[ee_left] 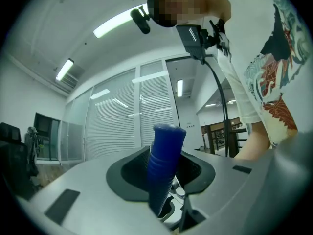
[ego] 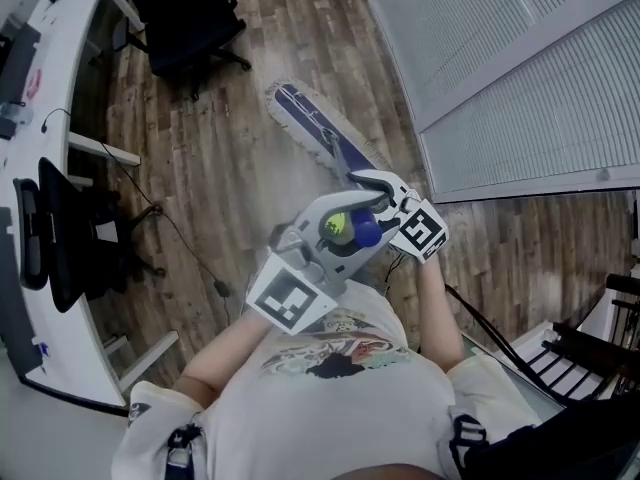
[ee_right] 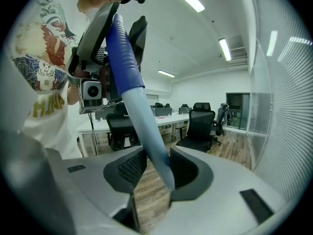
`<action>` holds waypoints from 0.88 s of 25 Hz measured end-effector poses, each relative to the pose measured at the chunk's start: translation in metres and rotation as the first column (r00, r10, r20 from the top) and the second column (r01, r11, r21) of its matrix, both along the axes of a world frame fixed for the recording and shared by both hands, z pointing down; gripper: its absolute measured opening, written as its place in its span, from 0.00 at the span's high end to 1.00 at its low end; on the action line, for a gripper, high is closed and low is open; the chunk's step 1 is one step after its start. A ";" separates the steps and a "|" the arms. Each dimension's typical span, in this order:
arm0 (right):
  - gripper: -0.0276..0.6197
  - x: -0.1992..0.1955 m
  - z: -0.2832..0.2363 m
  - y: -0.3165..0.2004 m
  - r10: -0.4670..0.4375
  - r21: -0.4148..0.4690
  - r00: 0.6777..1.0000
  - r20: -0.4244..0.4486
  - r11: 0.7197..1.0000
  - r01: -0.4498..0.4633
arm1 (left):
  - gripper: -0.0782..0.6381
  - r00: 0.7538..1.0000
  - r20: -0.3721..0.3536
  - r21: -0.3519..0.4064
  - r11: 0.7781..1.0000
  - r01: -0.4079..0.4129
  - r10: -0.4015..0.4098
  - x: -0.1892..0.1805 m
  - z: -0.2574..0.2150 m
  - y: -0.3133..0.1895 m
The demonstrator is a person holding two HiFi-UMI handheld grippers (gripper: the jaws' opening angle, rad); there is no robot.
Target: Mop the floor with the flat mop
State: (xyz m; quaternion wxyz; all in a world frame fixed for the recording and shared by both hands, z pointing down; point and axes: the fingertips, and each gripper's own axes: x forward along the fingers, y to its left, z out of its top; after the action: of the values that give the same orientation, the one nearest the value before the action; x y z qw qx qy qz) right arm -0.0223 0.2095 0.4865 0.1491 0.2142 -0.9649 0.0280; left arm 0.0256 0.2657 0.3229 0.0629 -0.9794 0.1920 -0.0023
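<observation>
The flat mop with a long blue-and-white pad head [ego: 318, 128] lay on the brown wood-plank floor [ego: 220, 178], slanted, close to the glass wall with white slatted blinds [ego: 500, 68]. In the head view only a short stretch of its shaft showed above the pad. The rest ran under the two grippers and was covered by them.

The left gripper [ee_left: 164, 175] was clamped on the blue ribbed rubber grip [ee_left: 165, 155] at the top of the handle. Both dark pads pressed its sides, and the capped end stood up past them. Below the pads the grip dropped out of sight behind the grey jaw bodies.

The right gripper [ee_right: 154, 168] was closed round the pale blue shaft [ee_right: 146, 126] lower down. The shaft slanted between its pads and was cut off behind the right jaw. The mop head was out of frame in both gripper views.

From above, the left gripper [ego: 325, 243] sat nearer the person's white printed T-shirt [ego: 330, 398] and the right gripper [ego: 385, 193] just beyond it, the two almost touching. A small yellow-green round thing [ego: 337, 226] beside the blue grip could not be identified. A curved white desk [ego: 70, 28] and a black office chair [ego: 185, 18] were cropped by the frame's left and top edges.
</observation>
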 end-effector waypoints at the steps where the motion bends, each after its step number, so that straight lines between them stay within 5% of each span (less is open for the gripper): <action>1: 0.74 0.002 -0.001 -0.003 0.010 0.003 1.000 0.010 1.000 -0.010 | 0.73 1.000 -0.003 0.011 1.000 -0.001 0.001 0.002 -0.002 -0.003; 10: 0.71 0.022 -0.014 -0.047 0.200 -0.101 0.973 0.115 0.977 -0.189 | 0.73 0.999 0.038 0.037 0.999 -0.029 0.028 0.012 -0.021 -0.054; 13: 0.71 0.043 0.007 -0.039 0.318 -0.295 0.929 0.190 0.921 -0.255 | 0.73 1.000 -0.007 0.019 1.000 -0.005 0.005 -0.003 -0.026 -0.063; 15: 0.65 0.057 0.018 -0.032 0.420 -0.530 0.836 0.352 0.826 -0.191 | 0.73 0.997 -0.080 -0.036 0.999 0.021 -0.023 -0.017 -0.030 -0.069; 17: 0.62 0.064 0.020 -0.028 0.518 -0.692 0.692 0.503 0.721 -0.037 | 0.73 0.995 -0.095 -0.041 0.999 0.015 -0.019 -0.023 -0.032 -0.068; 20: 0.61 0.053 0.025 -0.027 0.618 -0.779 0.502 0.606 0.588 0.217 | 0.73 0.996 -0.084 -0.022 1.000 -0.011 0.009 -0.029 -0.030 -0.056; 22: 0.61 0.040 0.031 -0.025 0.690 -0.761 0.346 0.635 0.484 0.433 | 0.73 0.998 -0.057 -0.018 0.999 -0.037 0.035 -0.030 -0.024 -0.044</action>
State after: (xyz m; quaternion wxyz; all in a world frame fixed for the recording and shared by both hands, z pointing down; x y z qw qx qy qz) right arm 0.0176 0.1846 0.5174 -0.3426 0.1449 -0.6775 0.6345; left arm -0.0041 0.2220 0.2991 0.0479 -0.9829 0.1760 0.0245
